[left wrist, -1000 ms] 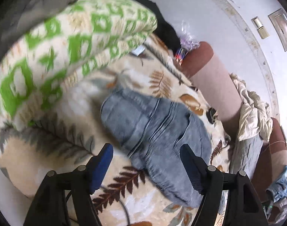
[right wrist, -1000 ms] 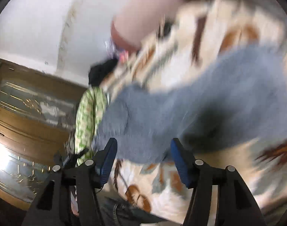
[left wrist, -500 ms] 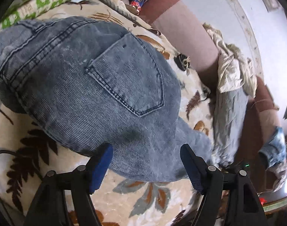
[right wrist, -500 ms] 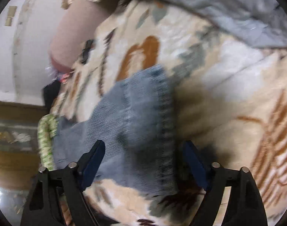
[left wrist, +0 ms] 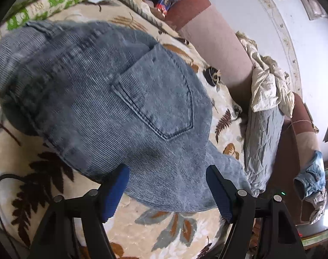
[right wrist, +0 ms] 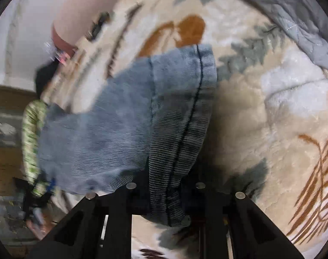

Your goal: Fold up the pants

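Grey-blue corduroy-like denim pants (left wrist: 121, 97) lie on a cream blanket with leaf prints (left wrist: 174, 226), back pocket up. My left gripper (left wrist: 165, 172) hovers open over the seat area, its blue pads either side of the cloth without pressing it. In the right wrist view the pants (right wrist: 121, 118) stretch away to the left, and the stitched leg hem (right wrist: 196, 108) runs down into my right gripper (right wrist: 166, 185). Its jaws are closing and stand narrow, with the hem bunched and pinched between them.
A green-and-white pillow (left wrist: 45, 2) lies at the far left, a pink-brown bolster (left wrist: 217, 43) along the white wall. Crumpled cream cloth (left wrist: 269, 82) tops a grey quilt (left wrist: 263, 136), which is also in the right wrist view (right wrist: 293, 10). A black cable (left wrist: 0, 183) crosses the blanket's near left.
The left gripper came down close over the pants, then held still, staying open. The right gripper dropped to the leg hem and its wide jaws closed in on it.
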Tool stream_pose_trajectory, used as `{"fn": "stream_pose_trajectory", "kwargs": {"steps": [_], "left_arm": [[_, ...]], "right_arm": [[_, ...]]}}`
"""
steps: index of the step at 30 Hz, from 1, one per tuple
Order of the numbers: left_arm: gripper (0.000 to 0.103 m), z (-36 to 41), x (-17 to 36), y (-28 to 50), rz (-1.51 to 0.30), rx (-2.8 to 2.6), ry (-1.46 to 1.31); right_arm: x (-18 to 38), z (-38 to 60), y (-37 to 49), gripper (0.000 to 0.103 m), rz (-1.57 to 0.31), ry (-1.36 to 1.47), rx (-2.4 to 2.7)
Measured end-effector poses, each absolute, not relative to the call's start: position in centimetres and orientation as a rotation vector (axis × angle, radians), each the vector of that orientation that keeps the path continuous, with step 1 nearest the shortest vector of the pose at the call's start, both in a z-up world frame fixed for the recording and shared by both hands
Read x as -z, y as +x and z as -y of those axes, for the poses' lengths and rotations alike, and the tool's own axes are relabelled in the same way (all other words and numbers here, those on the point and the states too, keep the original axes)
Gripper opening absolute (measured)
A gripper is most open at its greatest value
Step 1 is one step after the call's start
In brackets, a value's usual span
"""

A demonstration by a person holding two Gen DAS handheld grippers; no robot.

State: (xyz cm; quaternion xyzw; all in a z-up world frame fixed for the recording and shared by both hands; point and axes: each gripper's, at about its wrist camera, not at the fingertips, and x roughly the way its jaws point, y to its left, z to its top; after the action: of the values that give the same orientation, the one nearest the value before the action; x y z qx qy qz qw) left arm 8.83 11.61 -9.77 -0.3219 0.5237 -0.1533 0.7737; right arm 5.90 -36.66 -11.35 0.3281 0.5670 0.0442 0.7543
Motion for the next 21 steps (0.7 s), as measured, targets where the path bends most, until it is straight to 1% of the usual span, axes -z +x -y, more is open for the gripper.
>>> {"fn": "stream_pose_trajectory", "kwargs": {"steps": [2,4,6,7,8,9,10,12,13,14,15,16,17,18,19,20,21], "left_arm": [[0.077,-12.4,8.4,8.8,-1.1,0.315,-0.691],[0.077,-13.7,6.0,8.8,-1.027,0.288,-0.656],[0.078,-15.2,4.0,9.3,-0.975,0.241,-0.614],[0.08,-16.2,3.3,9.8,-0.958,0.213,-0.609],[0.083,-17.5,2.9,10.5,-0.946,0.183,-0.616],[0.085,-18.6,2.9,11.4,-0.95,0.146,-0.615],[0.086,-19.5,3.2,12.5,-0.971,0.097,-0.602],[0.086,-21.3,4.4,14.8,-1.016,0.033,-0.612],[0.086,-22.0,5.3,15.8,-1.049,0.019,-0.637],[0.086,-22.8,6.4,16.4,-1.077,0.012,-0.671],[0.086,-23.5,7.2,16.5,-1.082,0.016,-0.707],[0.086,-23.7,7.8,16.3,-1.091,0.012,-0.719],[0.086,-23.8,8.0,16.1,-1.098,0.014,-0.731],[0.086,-24.2,7.9,15.9,-1.087,0.032,-0.755],[0.086,-24.4,7.8,15.6,-1.069,0.037,-0.768],[0.086,-24.6,7.6,15.4,-1.053,0.026,-0.771],[0.086,-24.9,7.4,15.1,-1.038,0.011,-0.774]], "right_arm": [[9.2,37.6,5.1,0.017,-1.133,0.735,-0.102],[6.7,38.0,4.3,0.016,-1.039,0.695,-0.073],[4.6,38.2,3.9,0.016,-0.982,0.652,-0.067],[3.6,38.0,3.8,0.016,-0.967,0.597,-0.053],[3.2,38.0,3.2,0.016,-0.978,0.555,-0.044],[3.6,37.3,3.5,0.016,-1.037,0.466,-0.021],[5.3,36.2,4.0,0.017,-1.144,0.367,-0.006],[8.9,36.2,3.8,0.018,-1.282,0.343,0.0],[10.7,36.6,3.7,0.02,-1.34,0.357,0.012],[12.0,37.2,3.4,0.024,-1.384,0.382,0.025],[11.9,37.8,3.1,0.026,-1.379,0.42,0.027],[10.5,38.5,2.7,0.028,-1.331,0.455,0.041],[8.9,39.1,2.2,0.033,-1.283,0.476,0.06],[6.8,39.4,1.5,0.036,-1.219,0.49,0.082],[4.3,39.3,0.8,0.047,-1.14,0.486,0.079],[1.6,38.3,0.4,0.07,-1.054,0.475,0.045],[-1.0,37.0,0.3,0.082,-0.963,0.469,-0.01]]}}
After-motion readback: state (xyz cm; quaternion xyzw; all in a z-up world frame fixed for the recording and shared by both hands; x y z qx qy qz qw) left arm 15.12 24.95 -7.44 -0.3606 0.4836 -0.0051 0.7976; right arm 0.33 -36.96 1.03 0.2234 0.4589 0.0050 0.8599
